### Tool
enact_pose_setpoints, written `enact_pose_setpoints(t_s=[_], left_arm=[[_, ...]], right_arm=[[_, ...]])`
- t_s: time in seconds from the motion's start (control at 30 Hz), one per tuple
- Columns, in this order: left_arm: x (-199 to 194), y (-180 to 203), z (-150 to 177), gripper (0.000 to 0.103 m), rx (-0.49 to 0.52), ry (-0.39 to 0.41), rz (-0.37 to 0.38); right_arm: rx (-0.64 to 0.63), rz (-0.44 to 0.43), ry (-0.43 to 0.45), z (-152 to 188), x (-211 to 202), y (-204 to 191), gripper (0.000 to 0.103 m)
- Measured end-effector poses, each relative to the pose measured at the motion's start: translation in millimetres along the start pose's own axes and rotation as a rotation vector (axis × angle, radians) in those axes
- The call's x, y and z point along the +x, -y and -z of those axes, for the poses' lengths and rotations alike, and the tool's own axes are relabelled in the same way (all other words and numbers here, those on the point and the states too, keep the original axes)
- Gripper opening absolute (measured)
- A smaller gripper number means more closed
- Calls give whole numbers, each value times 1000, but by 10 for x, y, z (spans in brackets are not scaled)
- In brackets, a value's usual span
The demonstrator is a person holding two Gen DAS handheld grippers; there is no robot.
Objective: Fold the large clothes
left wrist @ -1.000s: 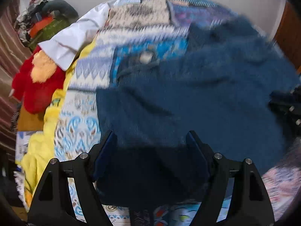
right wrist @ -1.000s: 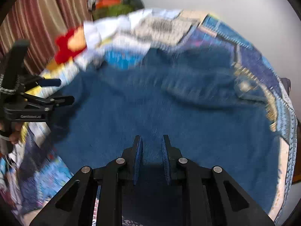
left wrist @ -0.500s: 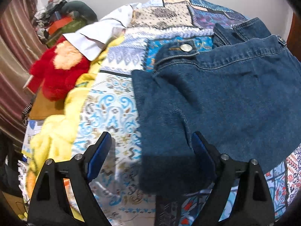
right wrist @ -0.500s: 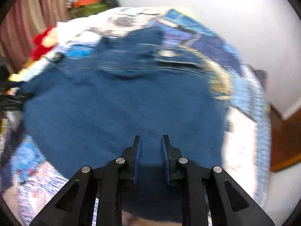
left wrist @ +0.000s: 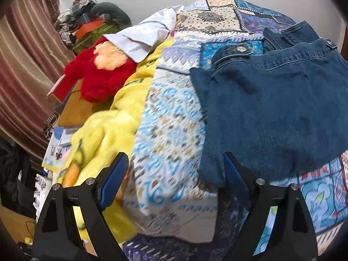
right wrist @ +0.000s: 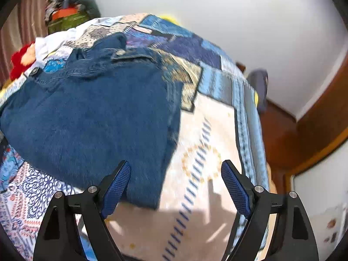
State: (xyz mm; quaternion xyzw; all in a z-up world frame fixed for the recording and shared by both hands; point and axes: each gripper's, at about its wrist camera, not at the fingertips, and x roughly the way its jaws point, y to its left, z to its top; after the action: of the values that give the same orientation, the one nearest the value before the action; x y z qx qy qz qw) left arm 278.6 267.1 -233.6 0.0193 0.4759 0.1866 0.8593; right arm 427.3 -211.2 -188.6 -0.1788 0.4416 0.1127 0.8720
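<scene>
Denim jacket [left wrist: 271, 108] lies folded on the bed's patchwork quilt [left wrist: 171, 134]. Left gripper [left wrist: 174, 180] released, empty; right gripper [right wrist: 175, 181] just sprang wide, empty. Fold laid down; next, regrip an edge for another fold.

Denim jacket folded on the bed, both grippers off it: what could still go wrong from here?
1. The denim jacket lies near the patterned bedspread's front edge; a nudge might slide it off.
2. The left gripper, open, has one finger beside the hem and could snag it.
3. The collar end looks bunched, so the fold may loosen.
</scene>
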Motion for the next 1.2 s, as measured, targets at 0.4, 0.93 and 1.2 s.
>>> enact_pose_setpoints(t_s=[0.4,0.93,1.2], left_arm=[[-325,-487,67,89,-258,-1,44],[297,174,299,89,-672,-258,655],[819,508,38,82,-756,-301,775]], right_arm=[[27,-72,105,-113,-511,-86,84],[61,-416,-37,-548,99,-1312,93],[-96,-365,-21,-382,252,-1483,94]])
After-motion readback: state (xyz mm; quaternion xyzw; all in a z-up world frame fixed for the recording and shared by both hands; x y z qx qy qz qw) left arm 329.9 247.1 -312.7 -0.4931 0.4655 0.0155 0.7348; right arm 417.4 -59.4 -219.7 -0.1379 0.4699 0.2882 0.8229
